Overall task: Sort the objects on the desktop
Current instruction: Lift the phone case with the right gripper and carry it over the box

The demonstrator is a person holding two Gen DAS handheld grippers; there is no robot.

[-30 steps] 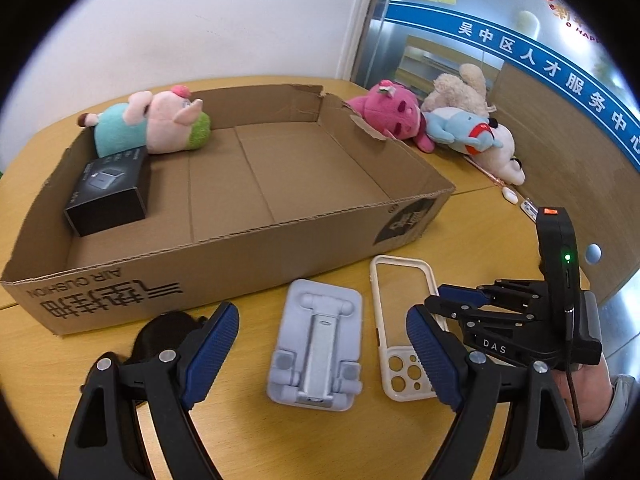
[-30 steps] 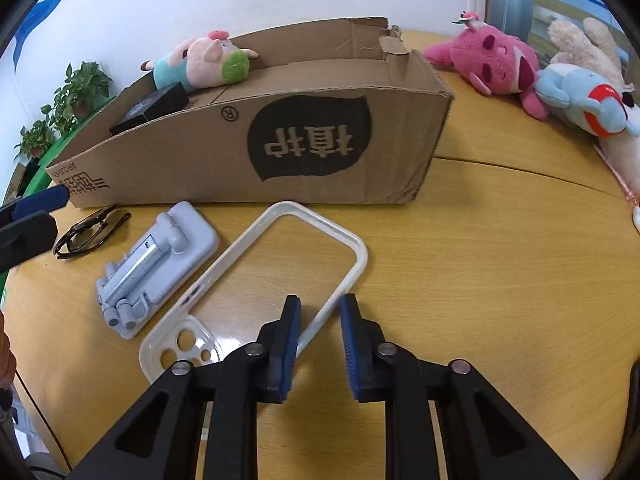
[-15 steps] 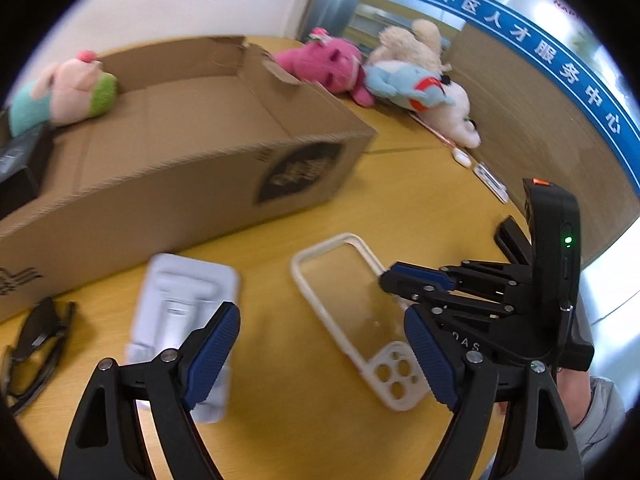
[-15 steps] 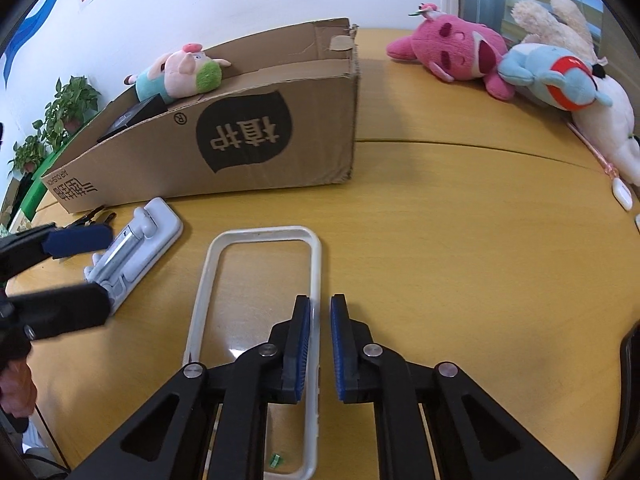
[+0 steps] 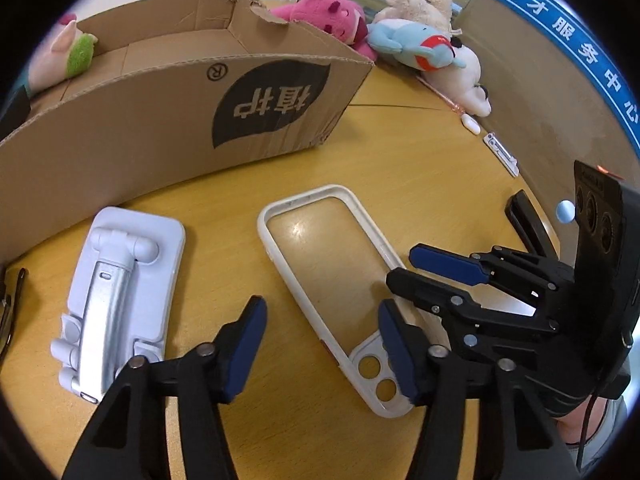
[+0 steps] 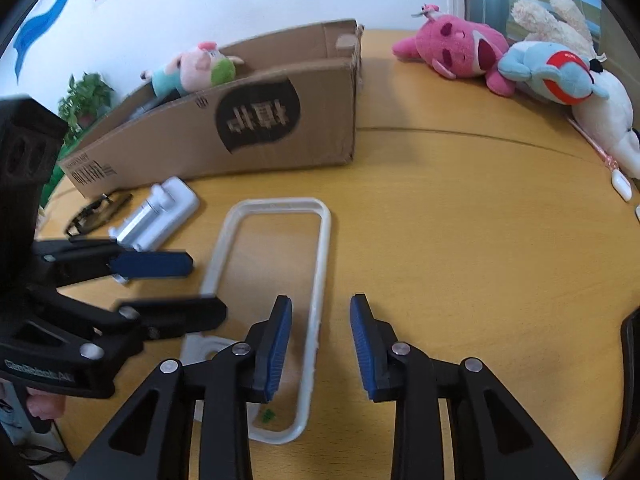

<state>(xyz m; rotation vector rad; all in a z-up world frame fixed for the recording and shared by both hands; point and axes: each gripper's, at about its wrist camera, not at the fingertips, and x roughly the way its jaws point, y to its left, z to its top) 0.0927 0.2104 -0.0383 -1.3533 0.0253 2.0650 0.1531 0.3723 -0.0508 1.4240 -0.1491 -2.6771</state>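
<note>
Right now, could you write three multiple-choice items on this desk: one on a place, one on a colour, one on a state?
1. Where does the phone stand lie?
A. in the cardboard box
B. on the table, beside the phone case
C. on the pink plush

2. What colour is the frame of the phone case?
A. white
B. black
C. red

3. How is the right tool?
A. shut on the case
B. open, its fingers on either side of one case edge
C. out of view

Answers: 1 B, it lies flat before the cardboard box. 2 A, the rim is white. 3 B, a gap shows between pads and edge.
</note>
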